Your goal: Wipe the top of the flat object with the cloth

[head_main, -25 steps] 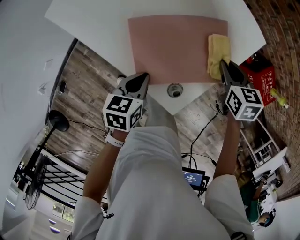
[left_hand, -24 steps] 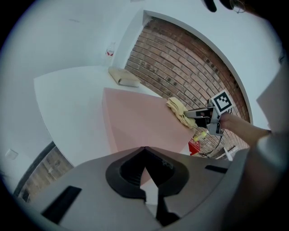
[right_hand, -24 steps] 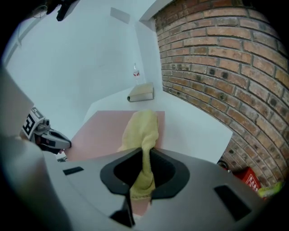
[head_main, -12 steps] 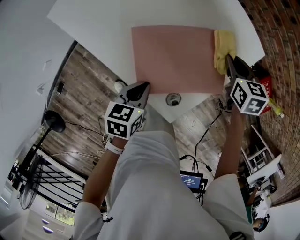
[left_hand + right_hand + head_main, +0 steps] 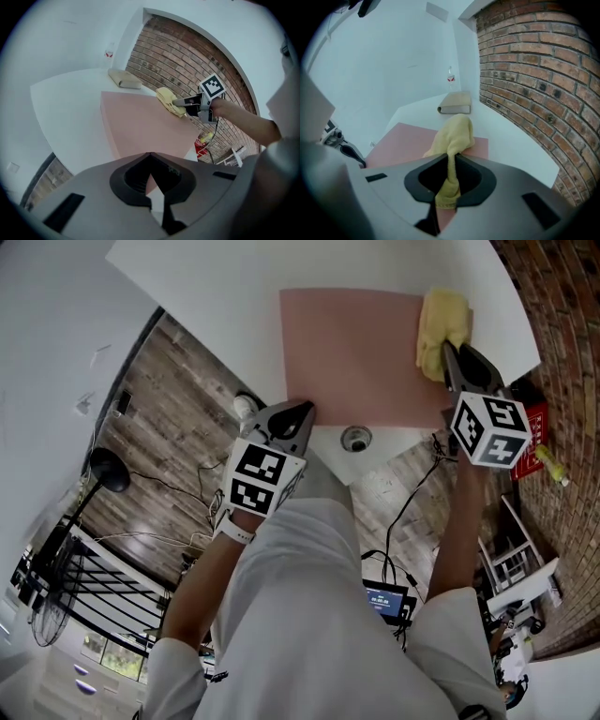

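A flat pink mat (image 5: 361,352) lies on the white table (image 5: 216,306). A yellow cloth (image 5: 441,329) rests over the mat's right edge at its far corner. My right gripper (image 5: 455,357) is shut on the cloth's near end; in the right gripper view the cloth (image 5: 454,133) runs out from between the jaws of the gripper (image 5: 451,161) onto the mat (image 5: 403,143). My left gripper (image 5: 298,418) hovers at the mat's near left corner, shut, with nothing in it. The left gripper view shows the mat (image 5: 140,124), the cloth (image 5: 168,101) and the right gripper (image 5: 180,101) across it.
A beige folded item (image 5: 455,103) lies on the table beyond the mat. A brick wall (image 5: 525,84) bounds the right side. A round cable hole (image 5: 355,438) sits near the table's front corner. A red box (image 5: 530,427) stands on the floor at the right.
My right gripper slid the cloth rightward past the mat's right edge, then back left onto that edge. The left gripper stayed at the mat's near left corner.
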Demonstrator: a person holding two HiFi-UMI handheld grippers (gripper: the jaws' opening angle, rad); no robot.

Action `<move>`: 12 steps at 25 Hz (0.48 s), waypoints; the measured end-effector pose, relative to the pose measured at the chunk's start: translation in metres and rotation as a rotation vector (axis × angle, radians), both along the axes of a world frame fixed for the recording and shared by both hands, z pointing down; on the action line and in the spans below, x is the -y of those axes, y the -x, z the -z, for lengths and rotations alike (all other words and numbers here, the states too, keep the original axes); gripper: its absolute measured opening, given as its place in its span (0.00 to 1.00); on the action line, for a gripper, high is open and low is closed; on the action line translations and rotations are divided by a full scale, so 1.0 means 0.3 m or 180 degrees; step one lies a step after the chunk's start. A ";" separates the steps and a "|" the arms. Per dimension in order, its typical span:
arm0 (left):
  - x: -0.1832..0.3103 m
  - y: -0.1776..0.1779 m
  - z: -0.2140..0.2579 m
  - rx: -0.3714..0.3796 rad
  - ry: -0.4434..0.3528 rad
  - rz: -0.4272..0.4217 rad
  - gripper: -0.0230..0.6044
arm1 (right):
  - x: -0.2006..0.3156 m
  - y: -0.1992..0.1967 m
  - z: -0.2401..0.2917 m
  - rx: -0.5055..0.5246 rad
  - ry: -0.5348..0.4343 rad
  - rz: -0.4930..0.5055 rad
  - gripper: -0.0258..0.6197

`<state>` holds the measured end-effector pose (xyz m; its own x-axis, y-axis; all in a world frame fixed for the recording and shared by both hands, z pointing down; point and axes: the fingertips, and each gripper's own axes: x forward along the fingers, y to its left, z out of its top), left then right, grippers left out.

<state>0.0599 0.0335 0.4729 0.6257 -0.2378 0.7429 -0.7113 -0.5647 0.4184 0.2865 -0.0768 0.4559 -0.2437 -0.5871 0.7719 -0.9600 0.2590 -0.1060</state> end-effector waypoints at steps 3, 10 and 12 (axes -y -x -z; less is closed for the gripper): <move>0.001 -0.007 0.000 -0.0019 0.0025 -0.0013 0.07 | 0.010 0.067 -0.004 0.0101 0.0016 0.0110 0.12; 0.021 -0.008 -0.006 -0.0062 0.0023 -0.0025 0.06 | 0.036 0.273 -0.015 0.0328 0.0057 0.0423 0.12; 0.027 -0.018 -0.003 -0.0084 0.0034 -0.0025 0.06 | 0.033 0.334 -0.014 0.0417 0.0081 0.0523 0.12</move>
